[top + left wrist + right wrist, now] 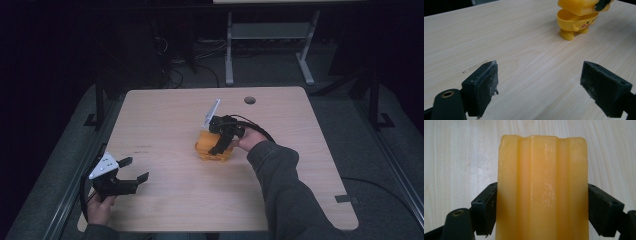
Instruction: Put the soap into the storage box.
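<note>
Tools apart: my right tool (220, 142) clamps the yellow toy (211, 150) mid-table (165, 125); my left tool (134, 170) gapes wide near the front edge.

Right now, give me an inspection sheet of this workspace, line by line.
Surface: light wooden table with a round grommet hole near the far edge; faint marks near the left side.
Job's things: yellow plastic toy container with small feet and a painted face, standing mid-table; its yellow lid sits between the right jaws.
Clutter: nothing seen.
Grippers: right gripper shut on the yellow lid; left gripper open, holding nothing, at the near left of the table.
Cables: one black cable trails from the right gripper; more lie on the floor beyond the table.
Surroundings: dark room, grey carpet, a grey metal table frame behind.
</note>
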